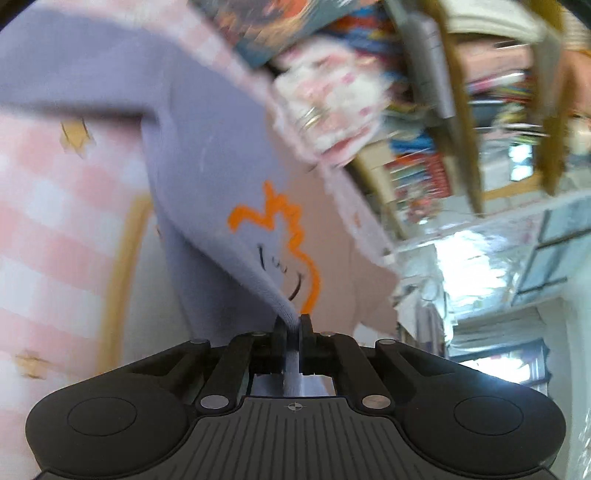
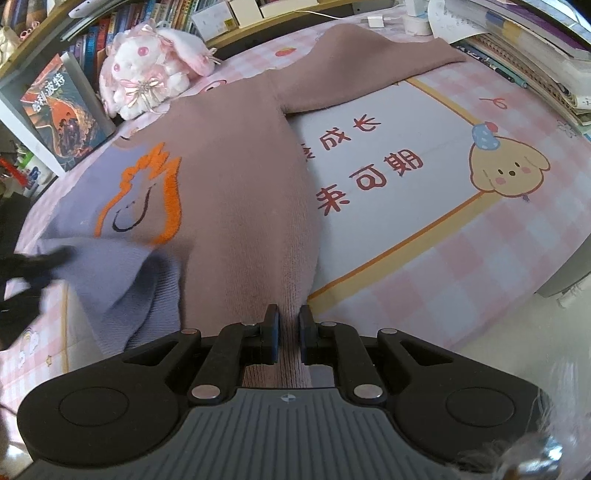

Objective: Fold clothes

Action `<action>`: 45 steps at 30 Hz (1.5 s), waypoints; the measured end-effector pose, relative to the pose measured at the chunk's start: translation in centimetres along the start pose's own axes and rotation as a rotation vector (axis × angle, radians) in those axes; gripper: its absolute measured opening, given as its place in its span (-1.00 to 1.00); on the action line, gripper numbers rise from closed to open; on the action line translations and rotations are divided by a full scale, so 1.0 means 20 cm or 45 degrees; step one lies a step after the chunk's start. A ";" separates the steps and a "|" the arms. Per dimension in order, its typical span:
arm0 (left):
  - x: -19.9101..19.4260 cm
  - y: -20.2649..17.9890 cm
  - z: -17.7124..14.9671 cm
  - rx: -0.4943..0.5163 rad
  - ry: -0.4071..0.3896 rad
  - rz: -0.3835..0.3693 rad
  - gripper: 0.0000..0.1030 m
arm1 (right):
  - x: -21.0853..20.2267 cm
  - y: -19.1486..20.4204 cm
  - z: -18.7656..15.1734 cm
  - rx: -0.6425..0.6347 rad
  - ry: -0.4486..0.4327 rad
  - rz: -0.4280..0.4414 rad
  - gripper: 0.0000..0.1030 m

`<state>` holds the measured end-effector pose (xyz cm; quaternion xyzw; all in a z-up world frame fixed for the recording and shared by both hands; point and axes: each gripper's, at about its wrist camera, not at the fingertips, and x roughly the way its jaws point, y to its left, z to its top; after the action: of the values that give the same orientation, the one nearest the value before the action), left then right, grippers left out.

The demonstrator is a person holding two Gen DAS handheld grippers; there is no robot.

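Note:
A knitted sweater, dusty pink with a lilac panel and an orange flame figure, lies spread on the pink checked desk mat. One sleeve stretches toward the far right. My right gripper is shut on the pink hem at the near edge. In the left wrist view, my left gripper is shut on the lilac hem, lifting that fabric so it hangs folded above the mat. The left gripper shows as a dark blur at the left edge of the right wrist view.
A white and pink plush rabbit sits at the back left, beside an upright book. Shelves of books line the back. Stacked books and papers crowd the far right. The mat's near edge drops off to the floor.

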<state>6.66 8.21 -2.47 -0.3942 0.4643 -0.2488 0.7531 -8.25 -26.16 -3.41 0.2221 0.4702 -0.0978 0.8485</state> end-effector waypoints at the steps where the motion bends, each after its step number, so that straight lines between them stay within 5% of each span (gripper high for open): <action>1: -0.08 0.03 0.00 0.017 -0.008 0.020 -0.93 | 0.00 0.00 0.00 -0.003 -0.004 -0.007 -0.81; 10: -0.43 0.35 -0.13 0.013 0.050 0.422 -0.96 | 0.02 0.02 -0.01 -0.081 -0.052 -0.052 -0.81; 21: -0.46 0.30 -0.19 0.147 0.005 0.481 -1.00 | 0.12 0.10 0.08 -0.244 -0.133 -0.106 -0.81; 30: -0.40 0.28 -0.14 0.179 -0.018 0.499 -0.97 | 0.02 0.24 -0.07 -0.406 0.011 0.119 -0.82; 38: -0.35 0.21 -0.16 0.283 -0.014 0.558 -0.97 | 0.07 0.04 0.01 -0.200 -0.046 -0.013 -0.82; 45: -0.31 0.18 -0.18 0.344 -0.013 0.571 -0.97 | 0.08 0.06 0.00 -0.248 -0.075 -0.045 -0.81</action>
<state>0.76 13.50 -3.20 -0.1786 0.4989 -0.1331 0.8376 -7.01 -25.08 -4.42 0.1272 0.4562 -0.0730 0.8777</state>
